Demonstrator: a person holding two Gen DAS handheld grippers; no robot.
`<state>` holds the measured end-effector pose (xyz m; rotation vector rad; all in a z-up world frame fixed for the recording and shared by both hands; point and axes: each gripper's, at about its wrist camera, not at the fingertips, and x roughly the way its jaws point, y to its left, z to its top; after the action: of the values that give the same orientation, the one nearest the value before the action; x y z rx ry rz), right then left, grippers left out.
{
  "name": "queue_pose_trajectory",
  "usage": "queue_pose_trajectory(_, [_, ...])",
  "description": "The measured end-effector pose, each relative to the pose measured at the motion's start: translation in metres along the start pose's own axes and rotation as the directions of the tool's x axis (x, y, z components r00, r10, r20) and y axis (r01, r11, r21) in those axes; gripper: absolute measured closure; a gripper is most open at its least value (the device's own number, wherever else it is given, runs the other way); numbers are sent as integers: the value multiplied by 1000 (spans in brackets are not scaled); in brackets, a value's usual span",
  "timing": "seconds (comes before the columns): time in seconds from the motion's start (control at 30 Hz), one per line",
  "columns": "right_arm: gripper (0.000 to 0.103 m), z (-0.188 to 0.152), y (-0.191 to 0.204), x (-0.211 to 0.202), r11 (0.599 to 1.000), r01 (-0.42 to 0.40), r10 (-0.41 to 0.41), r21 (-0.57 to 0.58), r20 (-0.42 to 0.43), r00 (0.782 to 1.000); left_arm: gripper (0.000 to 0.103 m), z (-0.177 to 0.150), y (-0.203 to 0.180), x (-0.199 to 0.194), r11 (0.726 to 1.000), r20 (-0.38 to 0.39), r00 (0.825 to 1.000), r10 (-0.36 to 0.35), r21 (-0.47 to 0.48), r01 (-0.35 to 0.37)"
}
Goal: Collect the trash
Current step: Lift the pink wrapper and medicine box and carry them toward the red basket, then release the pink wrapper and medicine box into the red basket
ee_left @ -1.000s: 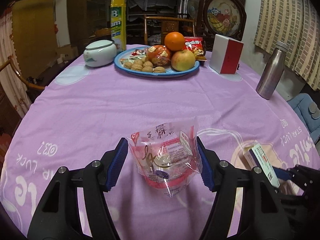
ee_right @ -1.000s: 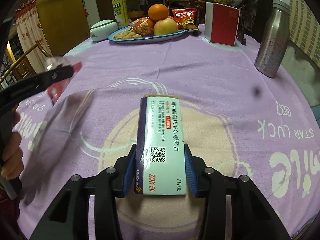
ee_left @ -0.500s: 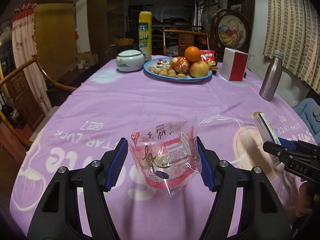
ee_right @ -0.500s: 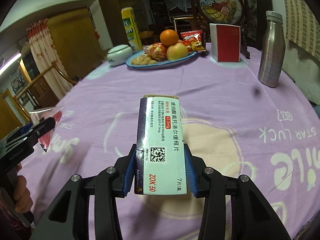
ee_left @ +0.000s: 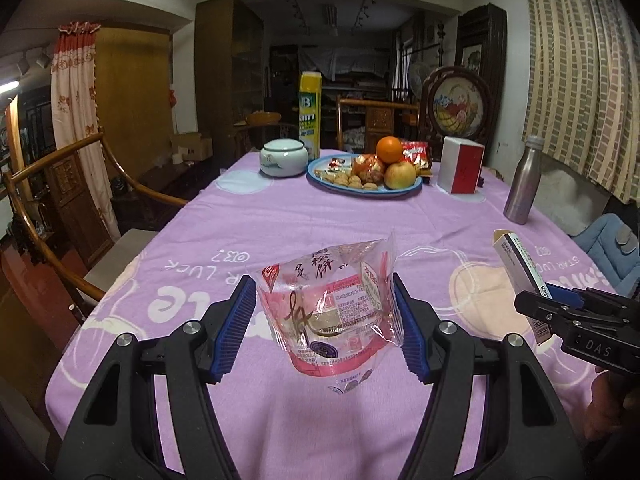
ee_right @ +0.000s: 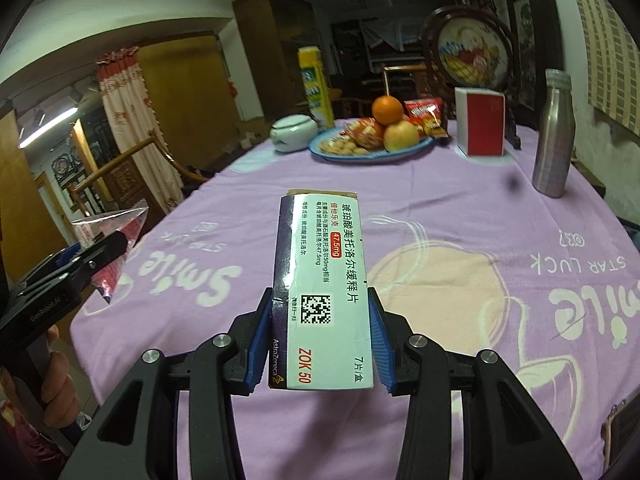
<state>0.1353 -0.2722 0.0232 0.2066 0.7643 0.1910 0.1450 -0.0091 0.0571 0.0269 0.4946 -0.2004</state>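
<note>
My left gripper [ee_left: 324, 320] is shut on a clear and red plastic snack wrapper [ee_left: 332, 308] and holds it above the near end of the purple tablecloth [ee_left: 320, 216]. My right gripper [ee_right: 322, 336] is shut on a white and dark blue medicine box [ee_right: 320, 280], also lifted above the cloth. In the left wrist view the right gripper with the box [ee_left: 520, 268] is at the far right. In the right wrist view the left gripper with the wrapper [ee_right: 108, 240] is at the far left.
At the far end stand a blue plate [ee_left: 364, 188] of fruit, nuts and snacks, a white lidded jar [ee_left: 284, 158], a tall yellow carton [ee_left: 310, 114], a red and white box [ee_left: 460, 170] and a steel bottle [ee_left: 524, 186]. A wooden chair [ee_left: 60, 208] stands left of the table.
Both grippers have lifted up and drawn back from the table, each keeping hold of its item. More of the room and the near table edge now shows.
</note>
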Motion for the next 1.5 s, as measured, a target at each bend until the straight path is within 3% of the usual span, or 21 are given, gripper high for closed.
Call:
queue_pose_trajectory(0.33, [59,-7,42,-43,996,-71,74,-58,49,996,38,-14,23,-59,999,73,997,40,-29,-38])
queue_pose_trajectory(0.6, [59,-17,97,-58,978,-157,163,-135,38,986,38,-48,74,-108,989,83,989,125,-94,-118])
queue_pose_trajectory(0.93, [59,-32,194,-61,920,-276,273,-277,-49,961,38,-101,149,-166,950,59,958,281,-156,-269])
queue_pose_trajectory(1.23, [59,-53,281,-37,849,-385,333,-363,-199,922,38,-153,218,-163,922,-82,943,323,-196,-333])
queue_pose_trajectory(1.5, [59,-78,323,-12,813,-433,325,-391,-313,893,38,-222,256,-119,920,-304,924,234,-239,-312])
